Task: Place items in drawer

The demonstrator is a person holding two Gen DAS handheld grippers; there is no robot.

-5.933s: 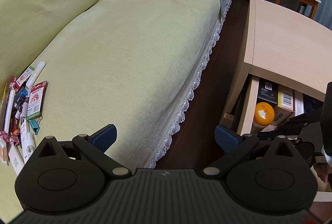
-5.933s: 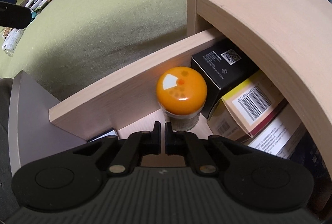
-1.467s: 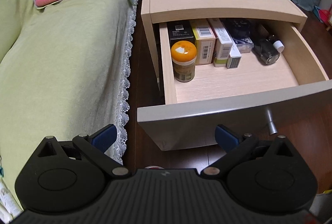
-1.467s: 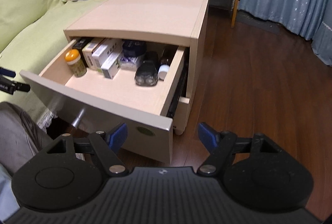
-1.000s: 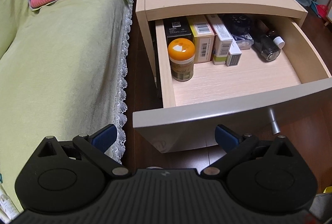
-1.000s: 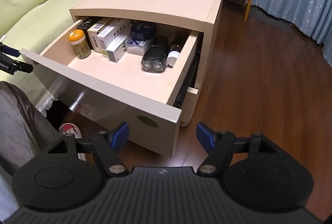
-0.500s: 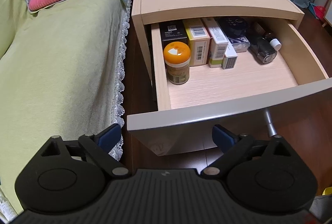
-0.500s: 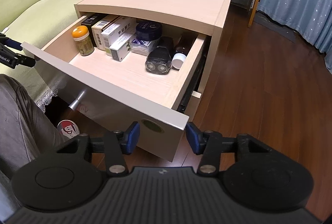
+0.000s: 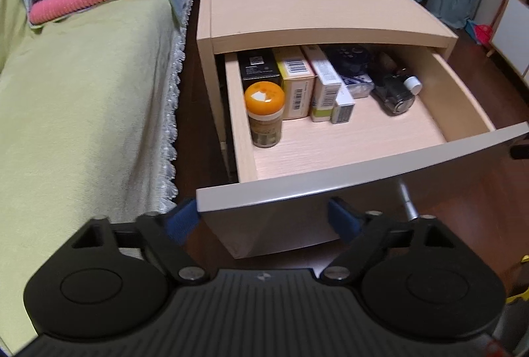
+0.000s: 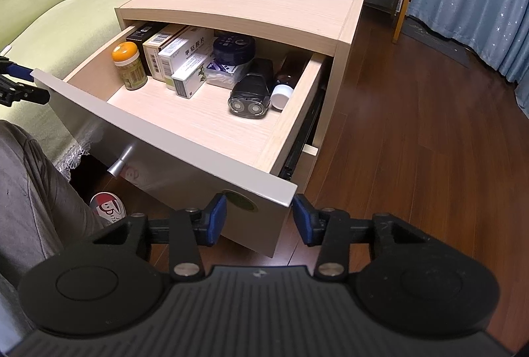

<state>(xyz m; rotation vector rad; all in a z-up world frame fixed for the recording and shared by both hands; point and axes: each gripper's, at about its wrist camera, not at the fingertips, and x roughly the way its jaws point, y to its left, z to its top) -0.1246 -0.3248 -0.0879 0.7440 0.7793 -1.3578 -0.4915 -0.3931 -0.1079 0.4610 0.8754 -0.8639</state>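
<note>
Left claw point(image 9: 263, 219) is spread wide, holding nothing, just in front of the near left corner of the drawer point(image 9: 347, 178) front. Right claw point(image 10: 258, 218) is part spread, also empty, its blue fingers point(image 10: 216, 218) either side of the drawer's near right corner; can't tell if touching.

Drawer is pulled right out of the nightstand point(image 9: 297, 3). Inside, far left to right: jar w/ orange lid point(image 9: 264, 112), black box, yellow box, white boxes point(image 9: 325, 82), round tin, shaver point(image 10: 251, 91), bottle w/ white cap. Near half of drawer floor is bare.

Step, prob.: items look stowed, so either fetch more or shut the drawer. Closing calls for both claws flat on the front, pushing evenly toward the far side, so it doesn't skew on its rails. Bed point(image 9: 82, 92) sits left.
</note>
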